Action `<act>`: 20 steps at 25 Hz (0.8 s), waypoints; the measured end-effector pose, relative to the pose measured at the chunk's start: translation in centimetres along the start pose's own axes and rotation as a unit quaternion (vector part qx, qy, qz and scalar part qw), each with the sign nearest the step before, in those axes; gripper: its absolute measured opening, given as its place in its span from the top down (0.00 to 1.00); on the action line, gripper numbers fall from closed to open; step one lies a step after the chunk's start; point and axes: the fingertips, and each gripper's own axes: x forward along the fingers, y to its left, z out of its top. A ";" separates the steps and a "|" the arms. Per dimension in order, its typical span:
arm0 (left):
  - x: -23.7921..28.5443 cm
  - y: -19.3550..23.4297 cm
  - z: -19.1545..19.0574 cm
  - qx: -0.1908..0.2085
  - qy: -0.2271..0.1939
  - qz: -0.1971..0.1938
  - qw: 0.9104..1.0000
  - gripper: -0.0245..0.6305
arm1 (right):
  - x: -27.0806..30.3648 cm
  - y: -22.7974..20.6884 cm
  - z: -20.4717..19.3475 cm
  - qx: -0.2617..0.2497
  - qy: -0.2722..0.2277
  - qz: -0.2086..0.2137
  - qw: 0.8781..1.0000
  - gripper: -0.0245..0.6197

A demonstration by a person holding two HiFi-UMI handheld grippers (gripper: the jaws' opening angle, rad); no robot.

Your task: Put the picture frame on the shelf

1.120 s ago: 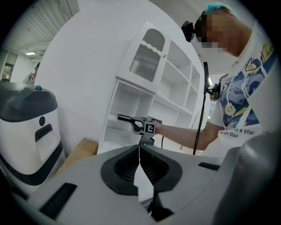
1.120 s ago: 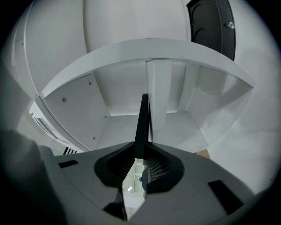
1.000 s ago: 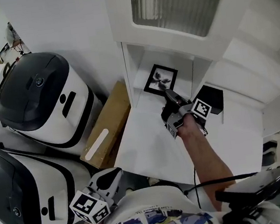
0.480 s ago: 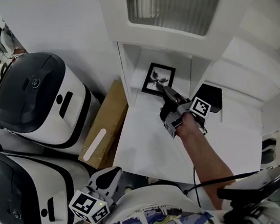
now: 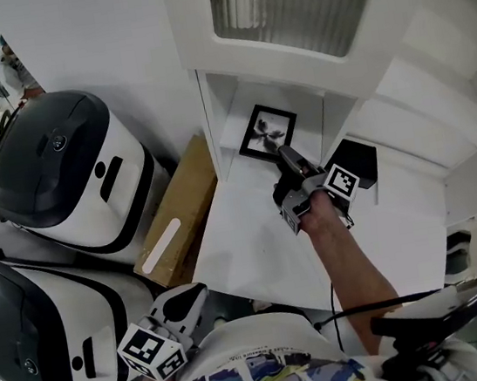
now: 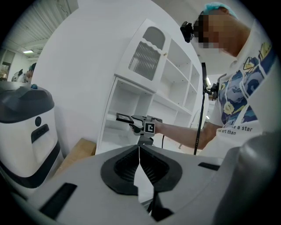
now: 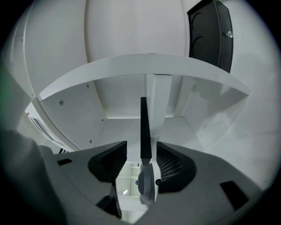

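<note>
The picture frame [image 5: 267, 132], black-rimmed with a pale print, is in the mouth of the white shelf compartment [image 5: 226, 112]. My right gripper [image 5: 284, 154] reaches level to the frame's near edge. In the right gripper view the frame [image 7: 144, 127] stands edge-on between the jaws of the right gripper [image 7: 141, 154], which have just been opening; a gap shows on each side, so it is open. From the left gripper view the frame [image 6: 124, 117] looks flat just above the shelf board. My left gripper [image 5: 192, 299] hangs low near my body, shut and empty [image 6: 139, 147].
Two large white and dark-grey machines [image 5: 59, 166] stand at the left, with a cardboard box [image 5: 180, 211] between them and the cabinet. A ribbed glass door [image 5: 300, 0] sits above the compartment. A black panel [image 5: 360, 164] is right of my right hand.
Nothing has visibly moved in the head view; both hands and the frame keep their places, and only the view itself has drifted slightly.
</note>
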 end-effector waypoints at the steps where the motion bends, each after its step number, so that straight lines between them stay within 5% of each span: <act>1: 0.0 0.0 0.0 0.000 0.000 -0.001 1.000 0.94 | -0.1 -0.1 0.0 -0.001 0.000 0.000 1.000 0.64; 20: -0.7 -0.4 -0.4 -0.001 0.001 -0.023 1.000 0.94 | -2.5 -1.5 -1.1 -0.008 -0.003 -0.017 1.000 0.65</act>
